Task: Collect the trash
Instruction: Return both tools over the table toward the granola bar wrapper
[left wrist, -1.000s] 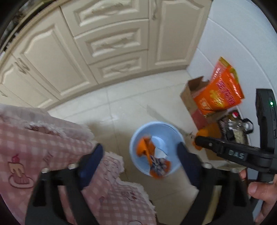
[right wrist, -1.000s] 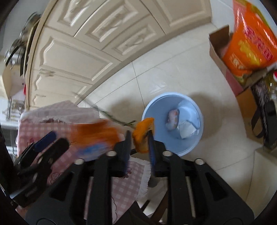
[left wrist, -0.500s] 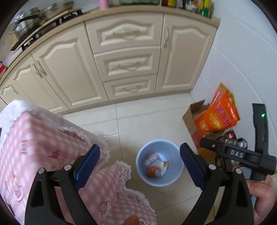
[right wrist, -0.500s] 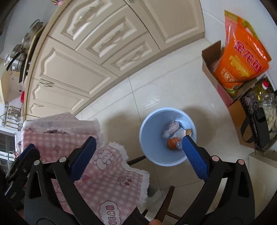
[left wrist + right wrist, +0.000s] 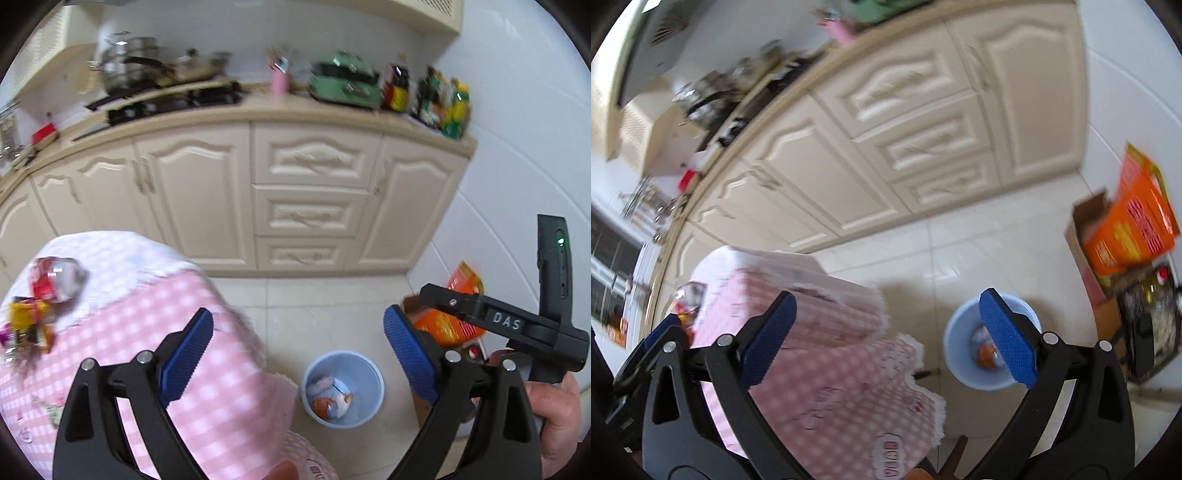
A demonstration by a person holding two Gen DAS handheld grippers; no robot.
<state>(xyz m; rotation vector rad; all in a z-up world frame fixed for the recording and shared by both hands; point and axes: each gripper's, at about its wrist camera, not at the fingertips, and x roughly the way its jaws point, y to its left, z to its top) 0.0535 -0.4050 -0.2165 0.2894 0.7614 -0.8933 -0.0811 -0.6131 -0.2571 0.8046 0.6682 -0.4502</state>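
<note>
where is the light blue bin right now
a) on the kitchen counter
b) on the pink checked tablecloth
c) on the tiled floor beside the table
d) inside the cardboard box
c: the light blue bin stands on the pale floor tiles just past the edge of the pink checked tablecloth, below the cream cabinets, with a few wrappers lying inside it.

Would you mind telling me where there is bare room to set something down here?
The floor between the cabinets and the blue bin is bare. The pink tablecloth is free near its bin-side edge. Wrappers crowd its far left; boxes and an orange bag crowd the wall corner.
</note>
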